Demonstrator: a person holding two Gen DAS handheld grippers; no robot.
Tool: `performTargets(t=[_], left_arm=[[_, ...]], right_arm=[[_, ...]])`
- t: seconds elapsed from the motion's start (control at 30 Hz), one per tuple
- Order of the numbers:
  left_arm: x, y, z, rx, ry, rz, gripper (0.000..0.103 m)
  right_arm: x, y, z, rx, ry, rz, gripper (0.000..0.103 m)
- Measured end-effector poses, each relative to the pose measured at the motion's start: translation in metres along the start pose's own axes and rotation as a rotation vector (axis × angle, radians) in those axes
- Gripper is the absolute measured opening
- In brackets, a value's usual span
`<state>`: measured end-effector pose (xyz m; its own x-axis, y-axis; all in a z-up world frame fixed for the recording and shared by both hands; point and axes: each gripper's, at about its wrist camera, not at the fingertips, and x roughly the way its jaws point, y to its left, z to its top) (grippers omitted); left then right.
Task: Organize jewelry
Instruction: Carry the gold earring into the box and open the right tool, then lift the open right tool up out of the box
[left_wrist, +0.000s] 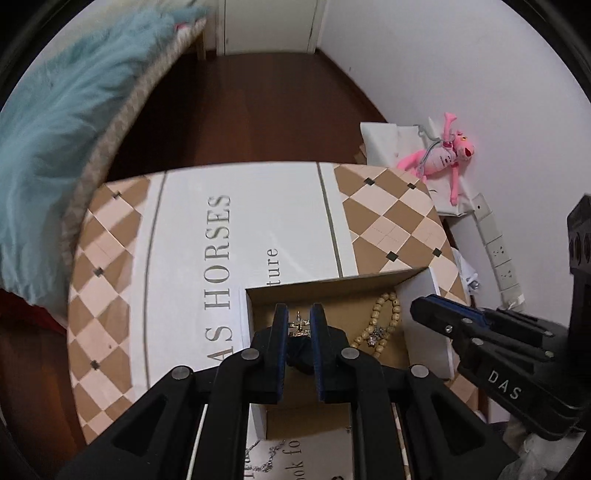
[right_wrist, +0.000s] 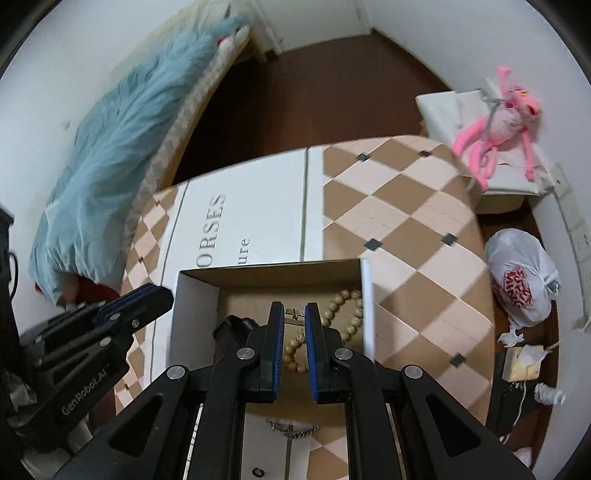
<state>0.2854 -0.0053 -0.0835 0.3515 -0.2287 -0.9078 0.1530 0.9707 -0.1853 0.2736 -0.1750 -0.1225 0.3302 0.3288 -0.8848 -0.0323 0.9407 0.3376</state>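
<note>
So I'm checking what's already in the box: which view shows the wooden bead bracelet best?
The left wrist view: the wooden bead bracelet lies unobstructed in the cardboard box, right of the left gripper. In the right wrist view the bracelet is partly hidden behind the right gripper.

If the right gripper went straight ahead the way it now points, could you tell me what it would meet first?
Most likely the wooden bead bracelet on the floor of the cardboard box, which lies straight ahead of the right gripper; depth is hard to judge.
</note>
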Motion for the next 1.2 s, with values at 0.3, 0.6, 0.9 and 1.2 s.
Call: performTargets(t=[0.3, 0.6, 0.9, 1.2], left_arm=[[-0.003, 0.018, 0.015, -0.053, -0.003, 0.04, 0.071], [-0.006, 0.026, -0.011, -0.044, -0.067, 0.201, 0.1], [-0.007, 0.025, -0.046, -0.052, -0.091, 0.249, 0.103], [-0.021, 0.013, -0.064, -0.048, -0.11, 0.253, 0.103]], right_arm=[[0.007, -0.006, 0.02, 0.029, 0.037, 0.024, 0.047], [-0.003, -0.001, -0.007, -0.078, -0.011, -0.225, 0.084], [-0.001, 0.009, -0.049, -0.144, -0.027, -0.371, 0.092], [-0.014, 0.01, -0.07, -0.13, -0.036, -0.373, 0.092]])
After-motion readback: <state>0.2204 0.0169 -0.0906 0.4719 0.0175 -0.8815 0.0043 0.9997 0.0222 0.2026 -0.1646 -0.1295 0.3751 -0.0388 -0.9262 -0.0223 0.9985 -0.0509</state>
